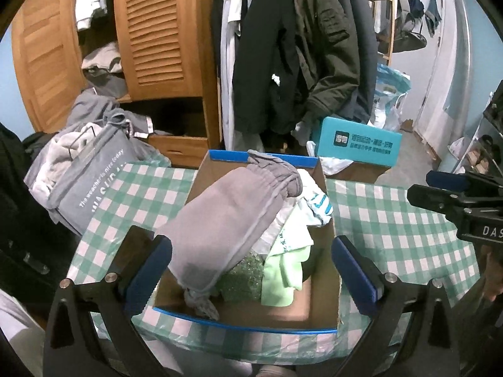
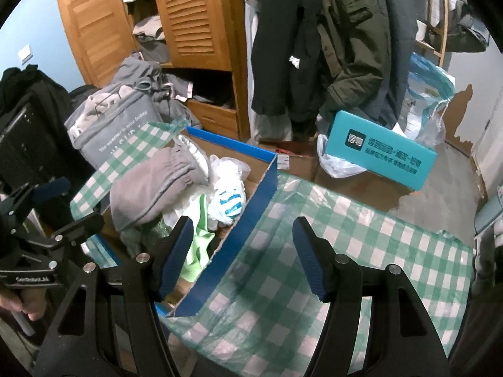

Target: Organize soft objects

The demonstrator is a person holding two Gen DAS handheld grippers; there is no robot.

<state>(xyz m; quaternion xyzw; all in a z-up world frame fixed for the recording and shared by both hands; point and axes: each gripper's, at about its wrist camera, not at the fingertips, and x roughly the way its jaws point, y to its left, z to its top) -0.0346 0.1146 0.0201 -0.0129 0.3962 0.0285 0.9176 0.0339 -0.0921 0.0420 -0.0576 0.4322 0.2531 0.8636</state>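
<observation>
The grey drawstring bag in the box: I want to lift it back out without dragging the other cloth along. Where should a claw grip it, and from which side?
Probably the gathered neck of the grey bag, taken from above. It is bunched narrow, lies topmost toward the far end of the box, and sits clear of the green cloth beneath. The wide body would slip.

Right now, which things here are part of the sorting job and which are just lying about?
In the job:
- box
- grey pouch lying in it
- light green cloth
- blue-and-white sock
- left gripper, open
- right gripper, open

Lying about:
- teal box
- grey bag
- hanging coats
- wardrobe
</observation>
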